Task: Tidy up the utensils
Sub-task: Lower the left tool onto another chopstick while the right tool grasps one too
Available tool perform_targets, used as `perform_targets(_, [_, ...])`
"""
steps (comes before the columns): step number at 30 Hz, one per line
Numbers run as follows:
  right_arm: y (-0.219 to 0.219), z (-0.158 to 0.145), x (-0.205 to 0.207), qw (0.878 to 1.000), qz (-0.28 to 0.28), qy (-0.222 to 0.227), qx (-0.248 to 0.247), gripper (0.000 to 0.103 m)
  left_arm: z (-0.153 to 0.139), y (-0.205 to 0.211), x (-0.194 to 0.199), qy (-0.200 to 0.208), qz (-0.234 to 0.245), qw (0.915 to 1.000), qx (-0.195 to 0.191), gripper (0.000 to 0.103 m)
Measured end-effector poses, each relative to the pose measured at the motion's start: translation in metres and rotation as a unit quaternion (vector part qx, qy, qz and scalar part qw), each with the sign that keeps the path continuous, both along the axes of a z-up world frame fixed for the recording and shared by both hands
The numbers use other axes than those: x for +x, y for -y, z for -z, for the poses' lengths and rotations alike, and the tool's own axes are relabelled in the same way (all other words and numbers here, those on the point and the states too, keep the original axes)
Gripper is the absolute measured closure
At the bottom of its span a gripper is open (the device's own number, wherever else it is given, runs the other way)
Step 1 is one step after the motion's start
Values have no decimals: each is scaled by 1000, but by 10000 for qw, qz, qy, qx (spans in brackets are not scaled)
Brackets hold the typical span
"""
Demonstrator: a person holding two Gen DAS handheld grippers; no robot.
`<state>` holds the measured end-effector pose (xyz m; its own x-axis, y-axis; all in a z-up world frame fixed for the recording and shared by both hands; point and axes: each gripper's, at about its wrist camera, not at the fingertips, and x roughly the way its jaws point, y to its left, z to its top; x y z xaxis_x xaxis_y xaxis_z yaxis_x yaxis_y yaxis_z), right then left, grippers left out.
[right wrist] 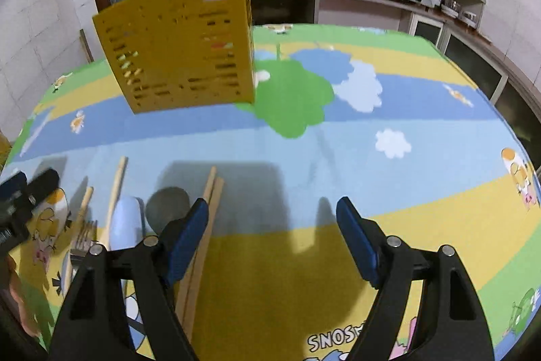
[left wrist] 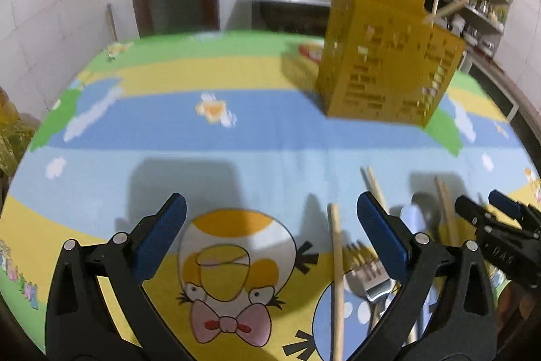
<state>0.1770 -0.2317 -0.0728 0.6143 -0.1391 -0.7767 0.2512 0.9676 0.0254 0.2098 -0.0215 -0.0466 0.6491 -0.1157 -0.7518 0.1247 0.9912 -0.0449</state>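
The desk [right wrist: 422, 131] is covered with a smooth, colourful cartoon cloth. Beyond both tools stands a yellow plastic holder [right wrist: 182, 46], box-shaped with many slots, and pale wooden sticks rise out of its top. The left tool [left wrist: 270, 235] is wide apart and grips nothing; a wooden chopstick [left wrist: 337, 276] and a metal fork [left wrist: 368, 269] lie between its fingers. The right tool [right wrist: 270, 232] is also apart and empty, with a pair of chopsticks [right wrist: 211, 202] beside its left finger.
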Motion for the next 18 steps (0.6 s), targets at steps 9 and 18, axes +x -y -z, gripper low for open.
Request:
perform_targets(9, [-7,4,0,10000,36,-24,44,26,27,5,4,-380,62,9990,222,5])
perform_targets(18, [-18,6,-9,9998,150,-118,-112,27,32,8,8,-464,70,9983,340,5])
